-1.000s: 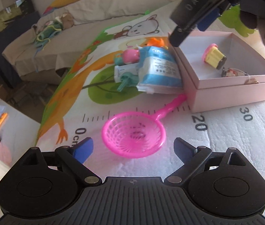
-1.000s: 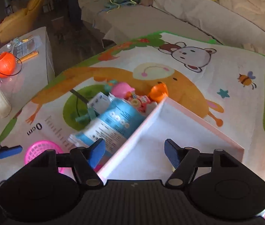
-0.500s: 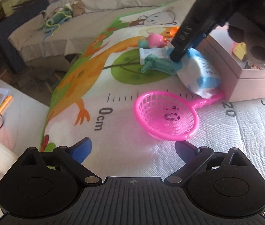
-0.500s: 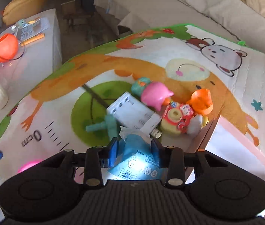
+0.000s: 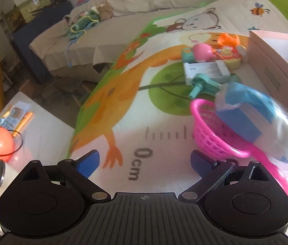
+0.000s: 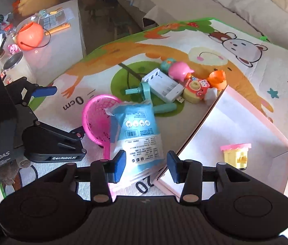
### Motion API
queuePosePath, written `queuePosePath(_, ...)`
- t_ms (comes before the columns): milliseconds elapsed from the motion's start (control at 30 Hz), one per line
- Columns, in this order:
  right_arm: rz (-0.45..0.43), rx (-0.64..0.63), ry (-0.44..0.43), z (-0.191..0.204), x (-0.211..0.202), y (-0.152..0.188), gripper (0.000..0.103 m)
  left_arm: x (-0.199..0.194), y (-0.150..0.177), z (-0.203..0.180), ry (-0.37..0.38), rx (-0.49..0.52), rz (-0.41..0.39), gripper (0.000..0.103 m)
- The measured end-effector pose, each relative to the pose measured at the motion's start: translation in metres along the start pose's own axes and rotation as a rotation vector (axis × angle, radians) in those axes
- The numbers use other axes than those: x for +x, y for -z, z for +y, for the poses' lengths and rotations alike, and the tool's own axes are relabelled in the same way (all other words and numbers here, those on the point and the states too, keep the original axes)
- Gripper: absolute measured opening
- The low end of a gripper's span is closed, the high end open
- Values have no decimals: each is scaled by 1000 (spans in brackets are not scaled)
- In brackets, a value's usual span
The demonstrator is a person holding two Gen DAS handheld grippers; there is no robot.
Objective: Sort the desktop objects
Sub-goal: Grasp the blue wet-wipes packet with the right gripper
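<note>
R gripper (image 6: 146,166) apart, blue pkt (image 6: 137,132) between, on pink strainer (image 6: 97,118) | L gripper (image 5: 145,161) apart, strainer beside

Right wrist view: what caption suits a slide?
Open right gripper above a blue-and-white packet lying across a pink strainer.

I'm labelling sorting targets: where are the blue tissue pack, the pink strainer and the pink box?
blue tissue pack (image 6: 139,130): right wrist view, printed face.
pink strainer (image 6: 95,118): right wrist view, mesh bowl.
pink box (image 6: 245,126): right wrist view, bare floor.
</note>
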State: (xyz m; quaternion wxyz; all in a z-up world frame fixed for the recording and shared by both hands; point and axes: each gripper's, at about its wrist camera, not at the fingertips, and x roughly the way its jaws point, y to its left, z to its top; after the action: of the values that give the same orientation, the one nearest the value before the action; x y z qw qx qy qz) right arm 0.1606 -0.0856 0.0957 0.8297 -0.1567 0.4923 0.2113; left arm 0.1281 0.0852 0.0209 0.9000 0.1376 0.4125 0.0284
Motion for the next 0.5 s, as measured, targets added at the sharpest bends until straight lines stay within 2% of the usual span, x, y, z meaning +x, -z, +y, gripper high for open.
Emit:
queuePosePath(33, -15, 3, 1, -2, -1, -3, 52, 4, -3, 4, -14, -10, 1, 99)
queuePosePath(100, -36, -24, 16, 0, 1, -9, 66, 8, -8, 13, -8, -30, 19, 99)
queuePosePath(267, -16, -138, 31, 21, 30, -21, 68, 6, -6, 24, 28, -15, 53, 99)
queuePosePath(367, 12, -190, 67, 30, 59, -30, 75, 5, 0, 27, 31, -4, 68, 100)
queuePosePath(400, 29, -185, 61, 30, 68, -33, 82, 4, 2, 30, 32, -6, 73, 100)
queuePosePath(467, 65, -158, 26, 27, 82, -36, 81, 4, 5, 34, 33, -11, 79, 100)
queuePosePath(500, 75, -142, 8, 27, 85, -35, 70, 4, 7, 36, 35, -13, 81, 100)
